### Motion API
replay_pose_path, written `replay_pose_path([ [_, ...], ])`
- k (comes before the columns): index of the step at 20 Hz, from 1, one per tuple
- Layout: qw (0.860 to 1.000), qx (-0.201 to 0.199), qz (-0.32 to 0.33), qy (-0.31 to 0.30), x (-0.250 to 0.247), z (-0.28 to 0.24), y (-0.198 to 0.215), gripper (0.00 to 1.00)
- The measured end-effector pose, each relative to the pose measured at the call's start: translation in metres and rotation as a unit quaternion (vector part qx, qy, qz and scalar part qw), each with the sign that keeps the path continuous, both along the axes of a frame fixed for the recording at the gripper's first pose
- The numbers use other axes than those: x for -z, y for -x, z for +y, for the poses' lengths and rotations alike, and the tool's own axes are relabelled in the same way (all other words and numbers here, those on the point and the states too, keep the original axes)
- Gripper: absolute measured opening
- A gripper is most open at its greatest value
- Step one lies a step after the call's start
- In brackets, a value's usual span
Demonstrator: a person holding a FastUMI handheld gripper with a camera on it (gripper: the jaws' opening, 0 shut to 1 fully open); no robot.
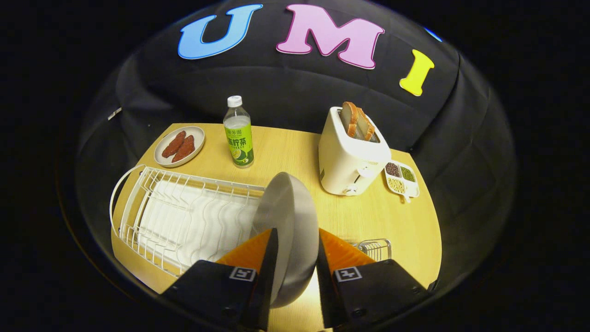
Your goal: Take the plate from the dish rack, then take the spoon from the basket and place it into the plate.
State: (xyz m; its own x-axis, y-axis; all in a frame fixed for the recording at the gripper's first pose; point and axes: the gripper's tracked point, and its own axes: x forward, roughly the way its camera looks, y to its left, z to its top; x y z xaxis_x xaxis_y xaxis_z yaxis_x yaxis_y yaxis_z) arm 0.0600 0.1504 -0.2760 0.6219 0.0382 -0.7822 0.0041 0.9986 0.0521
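Note:
A grey plate (289,216) stands on edge between my fingers, held up over the wooden table (286,152). My gripper (296,237) is shut on the plate, one finger on each face of it near its rim. The white wire dish rack (184,216) lies just left of the fingers, with its slots bare. A corner of a small wire basket (375,249) peeks out behind the right finger; what it holds is hidden from me.
Beyond the plate stand a green-labelled bottle (238,133) and a white toaster (351,154) with bread slices in it. A small plate of sausages (179,145) sits beyond the rack. A divided dish of beans (401,180) lies right of the toaster.

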Motion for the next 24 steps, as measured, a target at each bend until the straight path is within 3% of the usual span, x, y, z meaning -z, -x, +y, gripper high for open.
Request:
replay_pose_path([
  [1,1.0,0.005,-0.004,0.008,-0.002,-0.002,-0.001,0.41],
  [6,0.998,0.01,-0.007,0.063,-0.011,-0.003,-0.006,0.29],
  [12,0.986,-0.039,-0.067,0.15,-0.049,0.013,-0.025,0.25],
  [17,0.988,-0.002,-0.065,0.138,-0.046,0.004,-0.023,0.25],
  [21,0.98,-0.011,-0.097,0.172,-0.066,0.008,-0.031,0.25],
  [24,0.979,-0.002,-0.121,0.164,-0.086,0.003,-0.033,0.25],
])
